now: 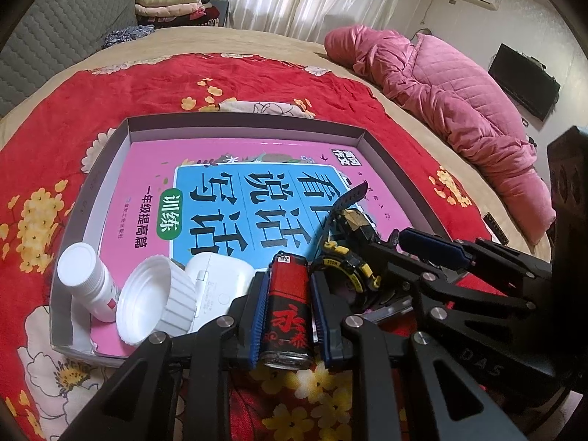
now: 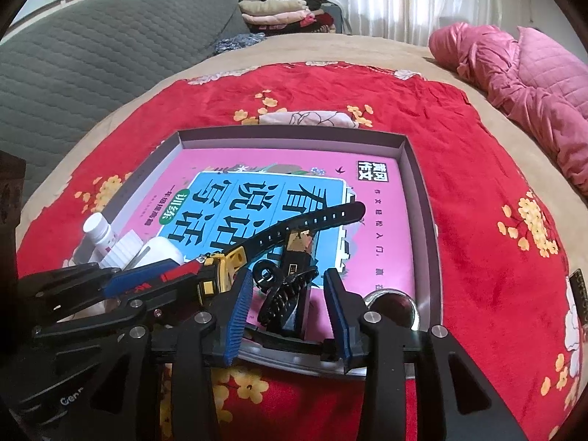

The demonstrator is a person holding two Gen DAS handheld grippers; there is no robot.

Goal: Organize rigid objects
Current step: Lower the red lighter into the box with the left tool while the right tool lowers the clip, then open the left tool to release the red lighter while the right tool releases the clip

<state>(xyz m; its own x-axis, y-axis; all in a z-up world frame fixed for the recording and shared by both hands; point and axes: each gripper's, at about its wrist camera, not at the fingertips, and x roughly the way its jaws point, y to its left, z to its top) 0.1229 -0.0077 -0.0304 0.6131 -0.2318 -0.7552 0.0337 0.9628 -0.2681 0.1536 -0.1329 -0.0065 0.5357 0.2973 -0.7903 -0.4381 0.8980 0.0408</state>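
Note:
My left gripper [image 1: 287, 312] is shut on a red lighter [image 1: 288, 305] with black print, upright between the blue pads at the near edge of a shallow grey box [image 1: 242, 119]. The lighter [image 2: 179, 276] shows at the left of the right wrist view too. My right gripper [image 2: 288, 312] stands open over the box's near right part, with a black hair clip [image 2: 281, 294] lying between its fingers, untouched by the pads. A black-and-yellow watch [image 2: 224, 262] lies just left of it, its strap [image 2: 323, 217] stretching away.
The box [image 2: 415, 169] holds a pink book [image 1: 154, 161], a white pill bottle [image 1: 86, 279], a white cap [image 1: 154, 305] and a white case [image 1: 220, 283] at its near left. A small black-and-gold item [image 2: 297, 253] and a shiny round object [image 2: 393, 305] lie near right. A red floral cloth [image 1: 47, 125] covers the bed; a pink quilt [image 1: 459, 110] lies far right.

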